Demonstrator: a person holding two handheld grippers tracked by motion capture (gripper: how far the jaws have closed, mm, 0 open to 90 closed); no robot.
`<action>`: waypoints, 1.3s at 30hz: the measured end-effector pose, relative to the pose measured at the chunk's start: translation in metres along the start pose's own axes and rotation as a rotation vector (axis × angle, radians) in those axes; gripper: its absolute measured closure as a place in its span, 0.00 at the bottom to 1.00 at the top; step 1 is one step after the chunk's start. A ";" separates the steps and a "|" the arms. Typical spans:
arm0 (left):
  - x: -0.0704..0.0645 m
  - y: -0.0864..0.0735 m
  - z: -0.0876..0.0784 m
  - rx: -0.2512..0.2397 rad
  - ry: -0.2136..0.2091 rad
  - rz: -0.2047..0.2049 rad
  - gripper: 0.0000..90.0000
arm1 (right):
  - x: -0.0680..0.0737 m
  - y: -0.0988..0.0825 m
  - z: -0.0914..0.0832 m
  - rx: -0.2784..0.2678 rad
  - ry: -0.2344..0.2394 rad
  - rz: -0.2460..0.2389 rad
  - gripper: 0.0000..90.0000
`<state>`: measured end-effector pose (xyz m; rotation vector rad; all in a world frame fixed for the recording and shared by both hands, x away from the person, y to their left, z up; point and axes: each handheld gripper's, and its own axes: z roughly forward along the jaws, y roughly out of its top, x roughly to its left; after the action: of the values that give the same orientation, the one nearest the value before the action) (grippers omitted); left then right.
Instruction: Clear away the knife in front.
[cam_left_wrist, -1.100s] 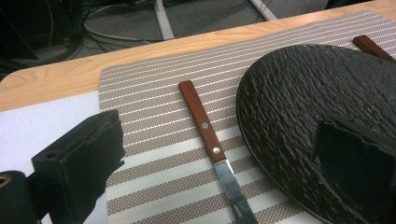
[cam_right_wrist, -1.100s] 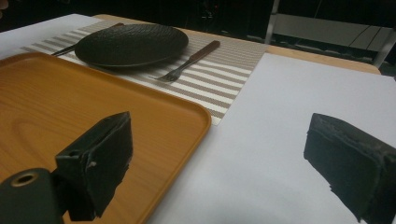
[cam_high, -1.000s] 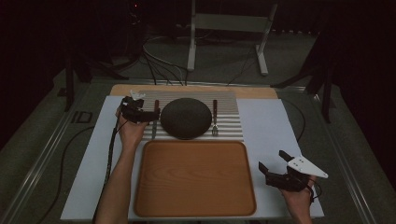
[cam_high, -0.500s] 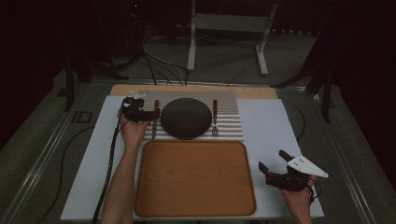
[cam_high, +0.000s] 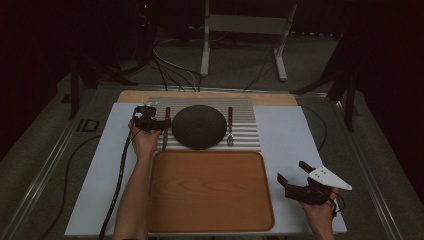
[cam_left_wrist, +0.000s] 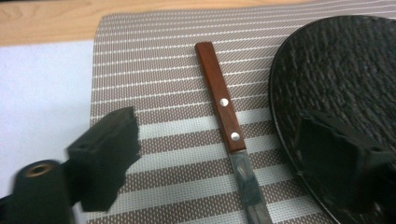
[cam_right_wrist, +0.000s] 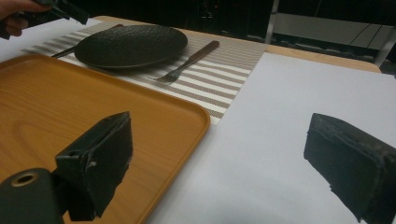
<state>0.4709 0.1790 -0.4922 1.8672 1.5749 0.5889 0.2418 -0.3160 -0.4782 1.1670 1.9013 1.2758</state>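
So the left gripper (cam_high: 161, 124) is poised right over the knife (cam_left_wrist: 227, 129), jaws spread wide with nothing between them; in the left gripper view one jaw sits out over the striped placemat (cam_left_wrist: 154, 88) to the knife's left and the other hangs over the edge of the dark plate (cam_left_wrist: 336, 70), so the knife lies in the gap. Looks to me like the pickup hasn't happened: the knife is flat on the placemat, just left of the plate, not gripped at all. Its long axis runs front to back on the table, wooden handle pointing away from the person and the blade toward the wooden tray (cam_high: 210, 192), tilted a touch off the mat's stripes. Moving right, the plate sits mid-mat and the fork (cam_high: 230, 129) lies just beside it on the other side, untouched as well, parallel-ish to the knife. The tray in front has nothing on it. Far right, the right gripper (cam_high: 296, 182) hovers over the white table cover (cam_high: 290, 135) beside the tray, jaws wide apart too, holding nothing. So basically everything's left to do.
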 end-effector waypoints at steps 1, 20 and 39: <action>-0.001 0.000 0.001 0.004 0.003 -0.002 0.18 | 0.000 0.000 0.000 -0.001 0.000 0.001 0.09; -0.011 -0.005 0.026 0.086 -0.006 0.017 0.63 | -0.003 -0.001 0.000 0.000 -0.002 0.008 0.09; -0.014 -0.001 0.025 0.171 -0.003 0.036 0.87 | -0.005 -0.001 -0.001 -0.001 -0.005 0.017 0.09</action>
<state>0.4852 0.1610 -0.5098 2.0238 1.6375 0.4803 0.2432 -0.3208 -0.4785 1.1871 1.8907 1.2815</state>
